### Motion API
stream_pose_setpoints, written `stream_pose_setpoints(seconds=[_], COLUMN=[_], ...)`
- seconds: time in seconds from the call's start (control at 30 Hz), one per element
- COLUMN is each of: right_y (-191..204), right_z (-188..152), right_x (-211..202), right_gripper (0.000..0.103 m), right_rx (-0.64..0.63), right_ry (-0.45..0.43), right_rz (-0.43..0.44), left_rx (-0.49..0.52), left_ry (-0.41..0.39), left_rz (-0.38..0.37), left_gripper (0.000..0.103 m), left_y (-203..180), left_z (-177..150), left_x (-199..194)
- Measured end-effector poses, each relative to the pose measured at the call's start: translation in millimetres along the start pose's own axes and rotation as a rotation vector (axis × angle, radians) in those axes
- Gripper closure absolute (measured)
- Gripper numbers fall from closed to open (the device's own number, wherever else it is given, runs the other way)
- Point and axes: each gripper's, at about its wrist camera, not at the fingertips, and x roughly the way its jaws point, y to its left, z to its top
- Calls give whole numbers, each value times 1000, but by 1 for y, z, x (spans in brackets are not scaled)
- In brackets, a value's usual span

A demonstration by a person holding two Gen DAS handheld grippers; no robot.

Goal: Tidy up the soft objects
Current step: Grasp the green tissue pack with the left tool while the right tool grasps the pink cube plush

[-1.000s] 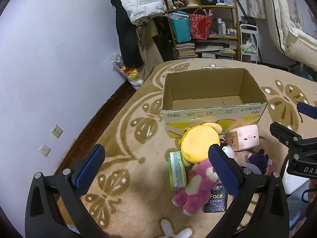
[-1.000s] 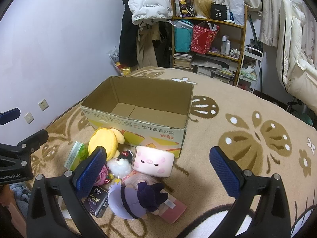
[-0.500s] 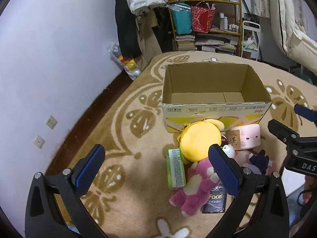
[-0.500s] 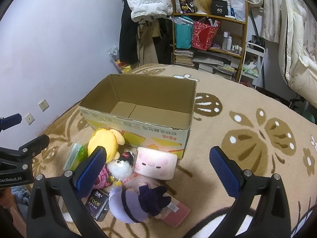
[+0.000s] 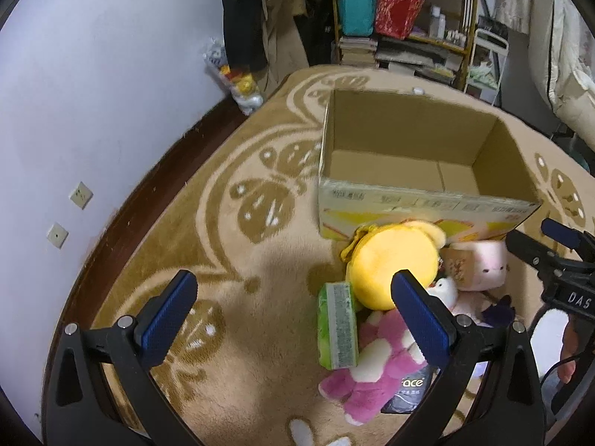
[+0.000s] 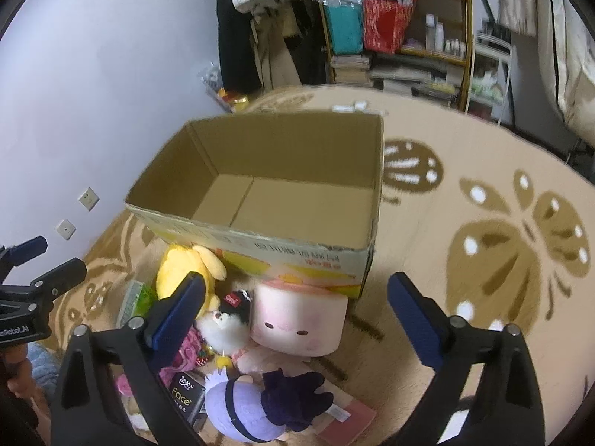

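Observation:
An open cardboard box (image 5: 416, 200) (image 6: 260, 238) stands on the carpet with nothing visible inside. In front of it lies a pile: a yellow plush (image 5: 390, 260) (image 6: 182, 271), a pink cube plush (image 5: 483, 264) (image 6: 297, 319), a pink bear (image 5: 375, 364), a small white plush (image 6: 223, 325), a purple plush (image 6: 253, 405), a green pack (image 5: 336, 323) and a black Face pack (image 6: 186, 397). My left gripper (image 5: 293, 316) is open and empty above the carpet left of the pile. My right gripper (image 6: 297, 316) is open and empty over the pink cube plush.
A purple wall with two sockets (image 5: 80, 195) runs along the left. A cluttered shelf (image 5: 401, 18) with bags and books and hanging clothes (image 5: 241, 18) stand behind the box. The patterned carpet (image 6: 502, 223) spreads to the right. A pink flat book (image 6: 349, 423) lies under the purple plush.
Both grippers have moved forward and tilted down toward the pile and the box. The box and the toys look larger now. Nothing was taken hold of.

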Motion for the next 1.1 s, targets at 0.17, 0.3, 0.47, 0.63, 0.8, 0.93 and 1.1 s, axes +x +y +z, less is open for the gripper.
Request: stream_pose_setpoints(seconds=[0.17, 0.3, 0.47, 0.63, 0.8, 0.93, 1.1], right_y=[-11, -15, -17, -24, -22, -22, -26], right_z=[-2, -7, -13, -15, -16, -16, -16], right_x=[16, 29, 42, 52, 58, 68, 79], right_gripper=[9, 10, 10, 10, 10, 10, 10], right_rx=[22, 34, 30, 51, 44, 52, 105], right_ry=[54, 88, 113, 138, 145, 158, 194], right_rz=[6, 51, 24, 37, 51, 79, 129], left_rx=[20, 47, 60, 60, 67, 54, 29], left_ry=[51, 80, 123, 155, 200, 240, 260], left_rz=[40, 48, 66, 63, 67, 31, -17], left_gripper=[0, 0, 0, 0, 0, 9, 30], left_y=[-3, -8, -12, -11, -14, -15, -15], left_z=[-4, -9, -13, -16, -21, -25, -26], left_x=[19, 30, 45, 55, 70, 79, 87])
